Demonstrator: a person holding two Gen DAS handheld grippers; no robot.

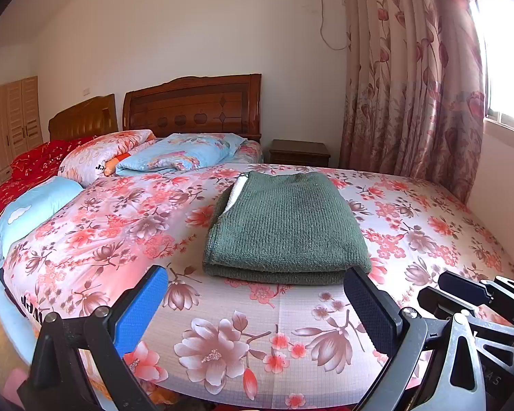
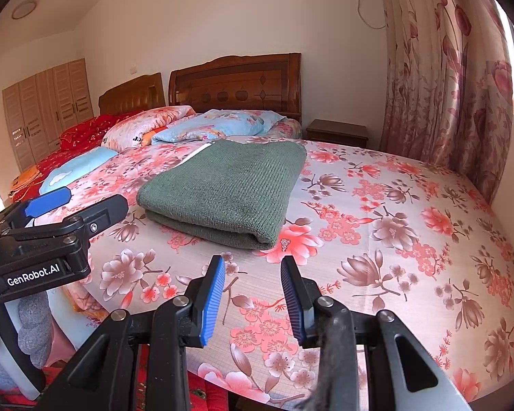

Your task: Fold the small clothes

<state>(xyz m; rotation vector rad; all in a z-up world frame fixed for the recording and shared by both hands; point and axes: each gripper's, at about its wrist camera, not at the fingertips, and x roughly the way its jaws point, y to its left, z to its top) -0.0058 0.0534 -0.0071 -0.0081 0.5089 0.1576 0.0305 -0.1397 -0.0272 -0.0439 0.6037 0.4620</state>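
A dark green knitted garment (image 1: 284,226) lies folded into a neat rectangle on the floral bed cover (image 1: 120,226); a white strip shows at its far left edge. It also shows in the right wrist view (image 2: 222,188). My left gripper (image 1: 257,281) is open and empty, just in front of the garment's near edge, not touching it. My right gripper (image 2: 253,267) is open and empty, a little in front of the garment's near right corner. The left gripper also shows at the left of the right wrist view (image 2: 75,198).
Folded quilts and pillows (image 1: 154,157) lie at the head of the bed by the wooden headboards (image 1: 192,109). A small nightstand (image 1: 300,152) and a floral curtain (image 1: 411,85) stand at the right. The bed's near edge (image 1: 222,400) is just below the grippers.
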